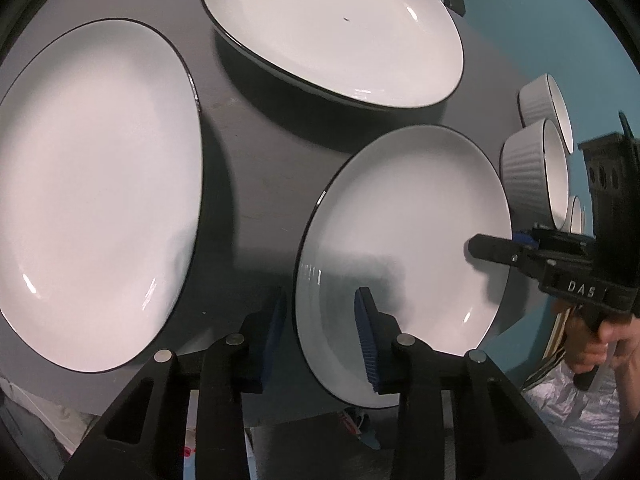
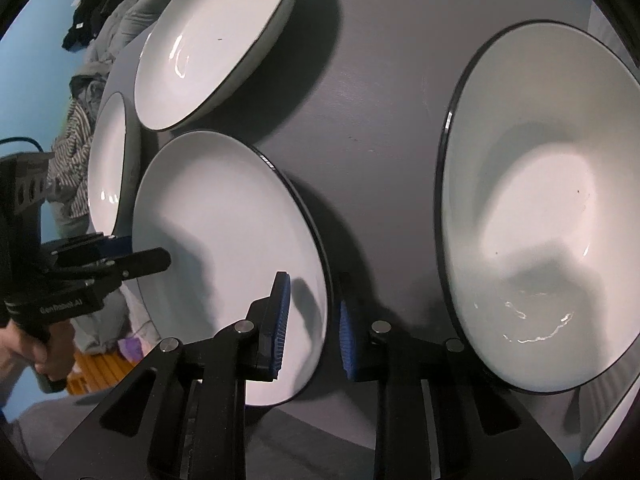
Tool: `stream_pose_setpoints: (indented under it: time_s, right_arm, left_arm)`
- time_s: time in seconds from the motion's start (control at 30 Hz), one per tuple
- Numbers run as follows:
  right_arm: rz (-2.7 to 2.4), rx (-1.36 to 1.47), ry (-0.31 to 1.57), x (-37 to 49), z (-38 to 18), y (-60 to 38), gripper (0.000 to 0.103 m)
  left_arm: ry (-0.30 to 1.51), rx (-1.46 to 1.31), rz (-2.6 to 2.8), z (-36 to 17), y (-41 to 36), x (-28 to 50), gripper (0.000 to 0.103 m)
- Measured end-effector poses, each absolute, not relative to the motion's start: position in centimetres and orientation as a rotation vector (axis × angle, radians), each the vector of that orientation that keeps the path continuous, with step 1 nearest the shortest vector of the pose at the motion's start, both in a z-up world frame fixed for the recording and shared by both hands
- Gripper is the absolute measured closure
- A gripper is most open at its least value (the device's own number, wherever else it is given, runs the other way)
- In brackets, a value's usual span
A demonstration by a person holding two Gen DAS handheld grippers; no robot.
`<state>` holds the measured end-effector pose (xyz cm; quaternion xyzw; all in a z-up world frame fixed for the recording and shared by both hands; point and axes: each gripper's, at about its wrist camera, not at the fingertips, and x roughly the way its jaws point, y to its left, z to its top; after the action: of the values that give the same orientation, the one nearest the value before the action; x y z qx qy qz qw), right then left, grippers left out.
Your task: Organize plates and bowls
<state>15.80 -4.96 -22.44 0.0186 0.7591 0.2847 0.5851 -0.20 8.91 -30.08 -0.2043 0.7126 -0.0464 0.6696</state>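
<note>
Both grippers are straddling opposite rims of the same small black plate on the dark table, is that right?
Not quite: the plate is white with a thin black rim, as the left wrist view shows. The left gripper and right gripper do straddle its opposite rims on the dark table.

dark round table (image 1: 256,168), white plates (image 1: 96,196), ribbed bowls (image 1: 524,168)

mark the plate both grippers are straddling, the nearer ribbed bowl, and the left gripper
small plate (image 1: 404,216), left wrist view, bare white centre
ribbed bowl (image 1: 524,172), left wrist view, grooved outer wall
left gripper (image 1: 320,336), left wrist view, midway between the blue pads, across the plate rim
</note>
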Motion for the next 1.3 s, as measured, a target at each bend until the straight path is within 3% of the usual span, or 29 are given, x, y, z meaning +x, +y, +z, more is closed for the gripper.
stream_pose_setpoints:
  time_s: [0.27, 0.3, 0.43, 1.3]
  right_arm:
    - [0.668, 0.008, 1.784, 15.7, -22.6, -4.3, 0.082]
    - [0.663, 0.002, 1.782, 15.6, -22.6, -4.2, 0.087]
    - [0.652, -0.003, 1.789, 15.6, -22.9, -3.7, 0.089]
    - [0.651, 0.072, 1.774, 16.4, -21.8, -5.7, 0.09]
  left_arm:
    - [1.625, -0.461, -0.133, -30.3, 9.9, 0.7, 0.082]
    - [1.628, -0.472, -0.128, -30.5, 9.6, 1.1, 0.086]
    - [1.636, -0.564, -0.117, -31.3, 9.3, 0.4, 0.092]
    - [1.594, -0.534, -0.1, -27.9, 8.1, 1.2, 0.092]
